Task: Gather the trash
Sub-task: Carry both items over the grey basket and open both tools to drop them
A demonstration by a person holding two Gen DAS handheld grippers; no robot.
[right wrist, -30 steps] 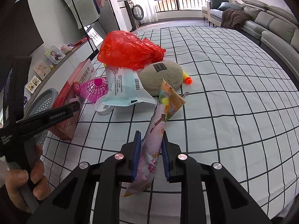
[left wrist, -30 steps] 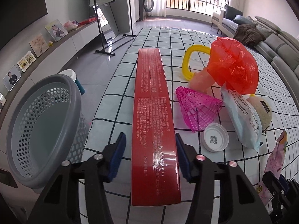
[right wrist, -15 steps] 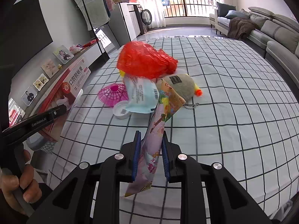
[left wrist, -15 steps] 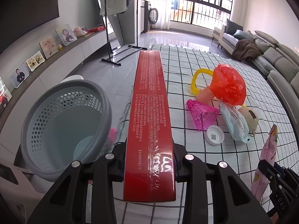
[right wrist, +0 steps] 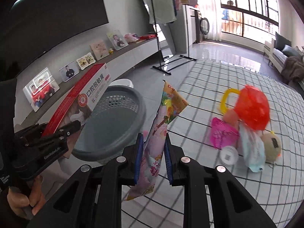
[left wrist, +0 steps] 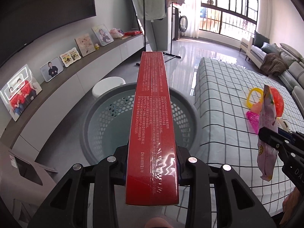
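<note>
Box [left wrist: 152,125], long and red, clamped in left gripper [left wrist: 152,165], long axis pointing forward away from the camera, over grey basket [left wrist: 182,117]; near end hides the jaw tips. Wrapper [right wrist: 159,133] pinched upright in right gripper [right wrist: 153,157], beside basket, its bottom edge cut off by fingers [right wrist: 168,161]. Right view alone shows box's white label; pile on checked mat [right wrist: 237,87] blurred.

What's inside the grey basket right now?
The grey basket looks empty: only perforated wall and bare floor show. The red box, held above it, hides a strip through the middle in the left wrist view; the right wrist view shows nothing inside either.
</note>
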